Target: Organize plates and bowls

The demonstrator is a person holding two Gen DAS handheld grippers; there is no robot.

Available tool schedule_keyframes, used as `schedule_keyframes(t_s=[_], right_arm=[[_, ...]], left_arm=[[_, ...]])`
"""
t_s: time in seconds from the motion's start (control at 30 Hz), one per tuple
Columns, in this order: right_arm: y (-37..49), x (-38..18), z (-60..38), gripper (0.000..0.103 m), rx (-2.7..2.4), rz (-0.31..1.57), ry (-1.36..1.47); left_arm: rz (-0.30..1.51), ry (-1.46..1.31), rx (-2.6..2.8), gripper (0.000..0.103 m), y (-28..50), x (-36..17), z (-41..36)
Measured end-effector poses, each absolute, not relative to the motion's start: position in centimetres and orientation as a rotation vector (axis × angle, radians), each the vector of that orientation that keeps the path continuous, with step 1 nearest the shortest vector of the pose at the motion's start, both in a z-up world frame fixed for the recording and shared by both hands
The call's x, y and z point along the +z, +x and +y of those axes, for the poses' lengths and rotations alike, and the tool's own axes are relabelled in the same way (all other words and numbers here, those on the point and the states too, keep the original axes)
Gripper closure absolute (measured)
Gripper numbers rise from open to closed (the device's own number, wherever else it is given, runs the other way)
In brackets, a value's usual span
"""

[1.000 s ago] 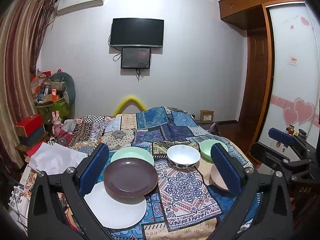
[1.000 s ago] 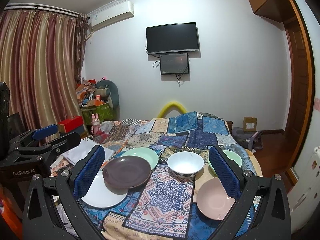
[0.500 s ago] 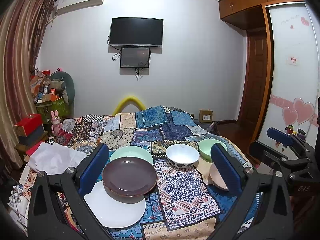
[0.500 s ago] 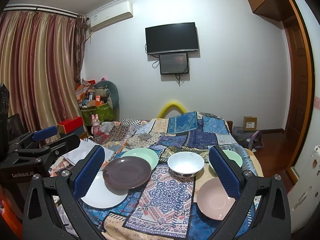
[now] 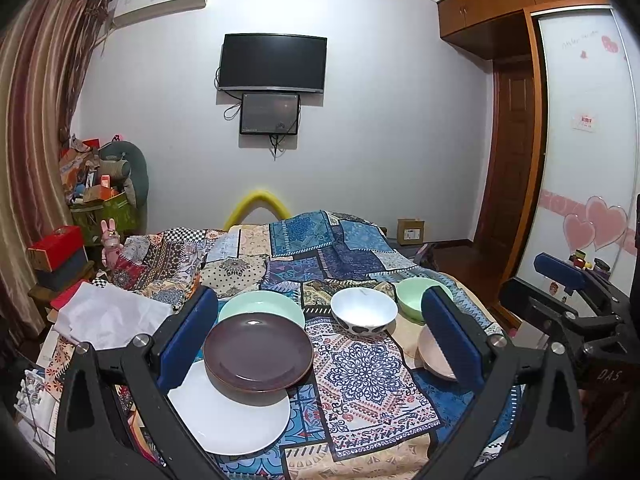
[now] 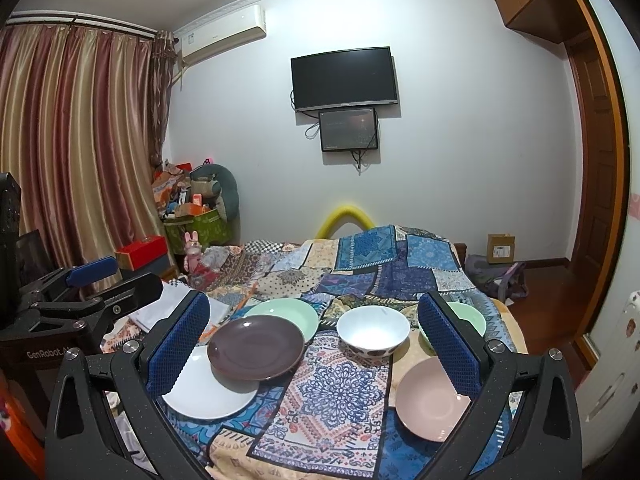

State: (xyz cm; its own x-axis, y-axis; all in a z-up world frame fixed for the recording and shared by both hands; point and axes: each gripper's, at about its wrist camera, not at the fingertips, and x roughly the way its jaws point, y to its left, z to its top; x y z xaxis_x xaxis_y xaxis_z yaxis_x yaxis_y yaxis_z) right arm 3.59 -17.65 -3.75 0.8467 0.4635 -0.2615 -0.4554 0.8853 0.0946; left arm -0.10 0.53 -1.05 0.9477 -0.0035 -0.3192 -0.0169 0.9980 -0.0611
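Dishes lie on a patchwork bedspread [image 5: 360, 380] [image 6: 336, 392]. A brown plate [image 5: 258, 354] [image 6: 256, 348] overlaps a white plate [image 5: 232, 416] [image 6: 208, 388] and a pale green plate [image 5: 260, 306] [image 6: 286, 314]. To their right stand a white bowl [image 5: 364, 314] [image 6: 372, 332] and a green bowl [image 5: 414, 298] [image 6: 476, 318], with a pink plate [image 5: 434, 354] [image 6: 430, 398] nearer. My left gripper [image 5: 320, 320] [image 6: 108, 280] hovers open before the plates, holding nothing. My right gripper [image 6: 316, 332] [image 5: 554, 286] is open and empty too, to its right.
White folded cloth [image 5: 108, 316] lies at the bed's left edge beside red boxes [image 5: 56, 248] and clutter. A wardrobe with heart stickers [image 5: 592, 224] is close on the right. A cardboard box [image 6: 500, 250] sits on the floor by the far wall.
Both views drift very slightly. The dishes have not moved and both grippers stay open.
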Motion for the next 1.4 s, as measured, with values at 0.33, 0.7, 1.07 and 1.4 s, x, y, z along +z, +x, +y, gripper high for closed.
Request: schedule_keyframes(t_s=[0.33, 0.7, 1.07, 1.4], right_arm=[[4.0, -4.3, -17.2, 0.0, 0.497, 0.299, 0.038], [6.5, -5.6, -15.3, 0.0, 0.522, 0.352, 0.041], [10.2, -7.7, -11.3, 0.0, 0.587, 0.425, 0.008], [14.9, -10.7, -8.4, 0.0, 0.625, 0.539, 0.001]], left_arm=[[0.336, -0.067, 0.012, 0.0, 0.5, -1.3, 0.9], [0.366, -0.067, 0.045, 0.0, 2.3, -1.7, 4.2], [0.449, -0.085, 0.098, 0.0, 5.7, -3.9, 10.2], [0.603, -0.077, 0.113, 0.013, 10.7, -7.1, 14.4]])
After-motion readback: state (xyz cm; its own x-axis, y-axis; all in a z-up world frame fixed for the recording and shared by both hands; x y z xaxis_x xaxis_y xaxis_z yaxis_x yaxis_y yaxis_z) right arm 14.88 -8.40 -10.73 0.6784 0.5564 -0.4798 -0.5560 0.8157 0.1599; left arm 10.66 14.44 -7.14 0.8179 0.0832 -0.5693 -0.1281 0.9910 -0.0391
